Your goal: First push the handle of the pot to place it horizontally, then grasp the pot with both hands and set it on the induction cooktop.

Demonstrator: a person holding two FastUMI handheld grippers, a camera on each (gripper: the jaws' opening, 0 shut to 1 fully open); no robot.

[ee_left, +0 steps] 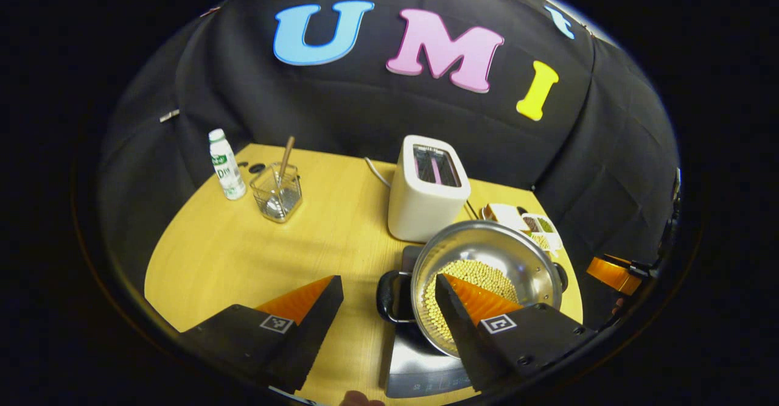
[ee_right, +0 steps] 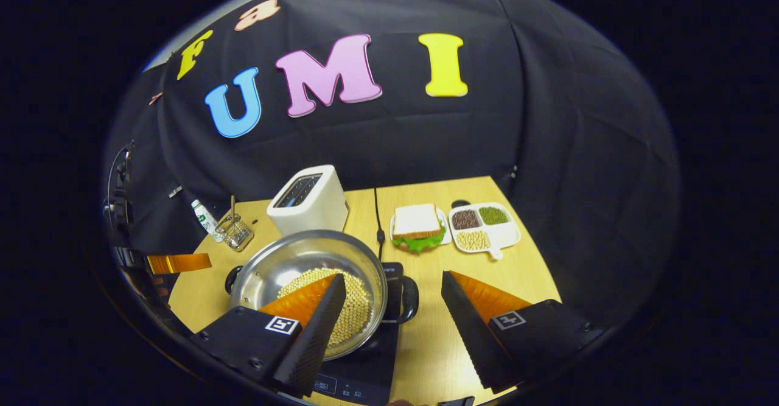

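A steel pot [ee_left: 481, 241] with yellow beans in it sits on the black induction cooktop [ee_left: 414, 363] near the table's front edge. Its two black side handles point left and right. My left gripper [ee_left: 384, 284] is open and straddles the pot's left handle [ee_left: 389, 296]: one finger is over the beans, the other over the table. In the right gripper view, my right gripper [ee_right: 394, 279] is open around the pot's [ee_right: 292, 260] right handle [ee_right: 408, 299], above the cooktop [ee_right: 359, 375]. Neither pair of fingers presses on a handle.
Behind the pot stands a white toaster [ee_left: 429, 190] with its cable. A small bottle [ee_left: 226, 165] and a wire basket [ee_left: 277, 194] holding a utensil are at the back left. A sandwich plate [ee_right: 419, 226] and a divided bean tray [ee_right: 484, 226] lie at the back right.
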